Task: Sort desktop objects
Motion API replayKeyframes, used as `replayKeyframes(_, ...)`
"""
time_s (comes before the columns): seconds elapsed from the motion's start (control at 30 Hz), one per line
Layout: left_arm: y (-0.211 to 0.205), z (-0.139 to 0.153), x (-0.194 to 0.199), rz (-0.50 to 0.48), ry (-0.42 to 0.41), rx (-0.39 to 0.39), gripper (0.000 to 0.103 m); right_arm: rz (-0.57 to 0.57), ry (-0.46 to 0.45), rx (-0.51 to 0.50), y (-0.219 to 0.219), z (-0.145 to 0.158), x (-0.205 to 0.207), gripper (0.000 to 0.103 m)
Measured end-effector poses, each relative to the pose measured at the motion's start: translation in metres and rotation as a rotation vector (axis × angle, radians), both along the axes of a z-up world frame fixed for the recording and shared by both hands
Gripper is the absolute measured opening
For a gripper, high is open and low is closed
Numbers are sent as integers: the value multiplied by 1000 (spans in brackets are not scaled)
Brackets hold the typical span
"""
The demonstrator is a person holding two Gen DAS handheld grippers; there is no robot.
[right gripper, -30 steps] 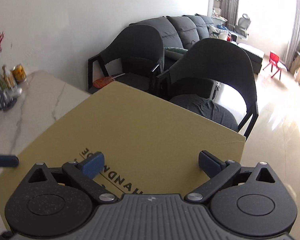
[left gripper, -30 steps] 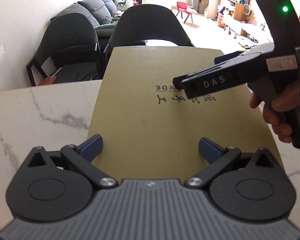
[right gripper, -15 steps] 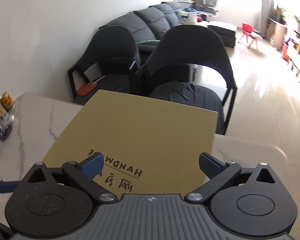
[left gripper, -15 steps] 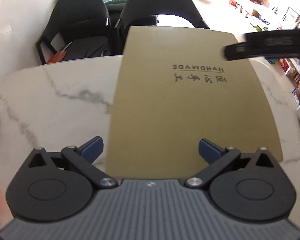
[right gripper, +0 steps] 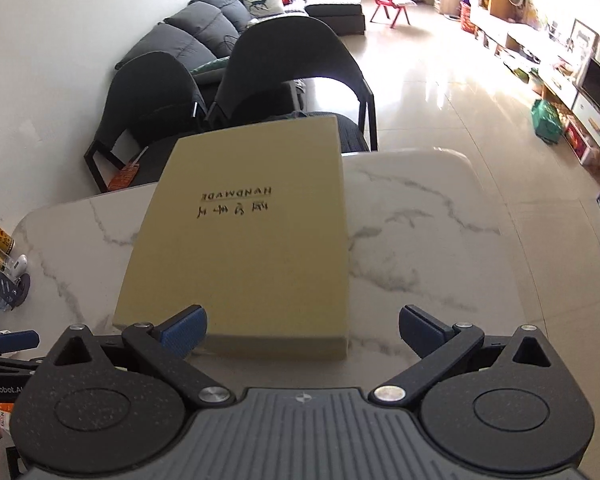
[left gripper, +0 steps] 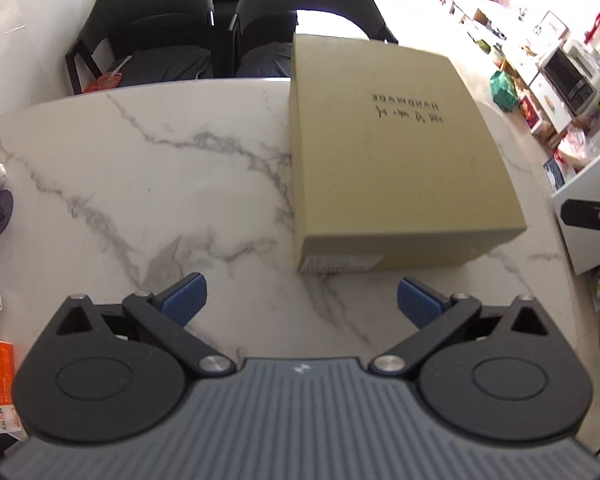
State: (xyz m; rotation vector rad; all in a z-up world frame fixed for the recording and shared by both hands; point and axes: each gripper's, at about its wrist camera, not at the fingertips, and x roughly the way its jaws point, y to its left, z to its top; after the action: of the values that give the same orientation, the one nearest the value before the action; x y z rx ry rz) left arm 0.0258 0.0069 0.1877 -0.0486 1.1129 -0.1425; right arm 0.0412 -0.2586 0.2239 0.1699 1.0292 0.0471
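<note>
I saw the tan box (left gripper: 396,152) lying flat on the marble desk (left gripper: 140,184), its far end past the desk's back edge. My left hand-held gripper (left gripper: 300,300) and right hand-held gripper (right gripper: 302,326) both hung spread wide, empty, just short of it.

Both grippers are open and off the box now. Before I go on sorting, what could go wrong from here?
1. The cardboard box overhangs the far edge of the marble table toward the chairs; a forward push could tip it off.
2. The box looks wider than the open right gripper, so a one-gripper grasp may slip.
</note>
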Motion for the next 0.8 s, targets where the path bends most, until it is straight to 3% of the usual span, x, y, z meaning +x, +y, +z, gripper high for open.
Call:
replayKeyframes(0.23,2,11,-15,-16,27,67,103,-43,50,22,0,4,-37,103)
replayKeyframes(0.5,3,27,-23,91,-16,107,103,22,69,18,4,5,-47,103)
replayKeyframes(0.8,-12,15,-17,110,-6,127,103,31,109,-10,-7,-18,-47,103)
